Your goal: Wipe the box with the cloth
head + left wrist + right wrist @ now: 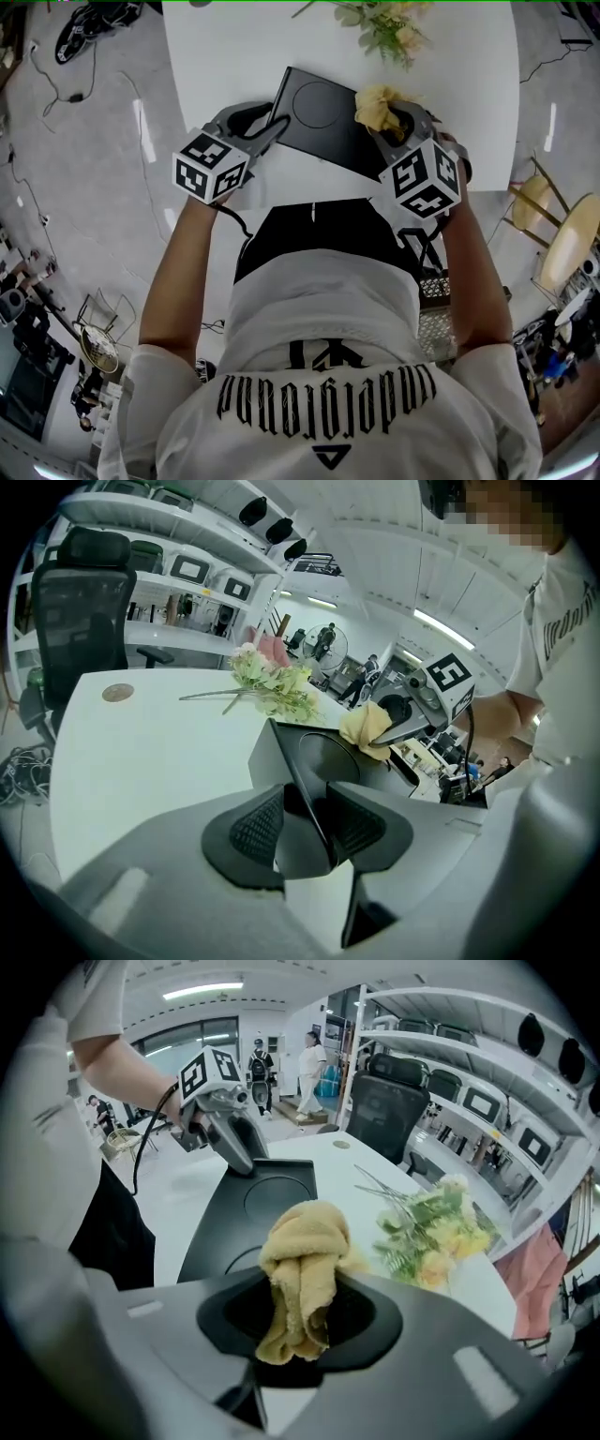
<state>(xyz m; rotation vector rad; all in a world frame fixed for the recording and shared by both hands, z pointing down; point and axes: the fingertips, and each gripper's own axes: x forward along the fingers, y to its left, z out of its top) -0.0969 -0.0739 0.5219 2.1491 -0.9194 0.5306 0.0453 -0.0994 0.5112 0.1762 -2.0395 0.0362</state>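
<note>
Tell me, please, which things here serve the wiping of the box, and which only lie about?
For the job:
- black box, gripped at its edge by the left tool
- yellow cloth, held in the right tool

Lying about:
- bunch of flowers
- small round disc on the table
- office chair

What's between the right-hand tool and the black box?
A bunched yellow cloth, held by the right gripper over the box. The right gripper view shows it plainly.
</note>
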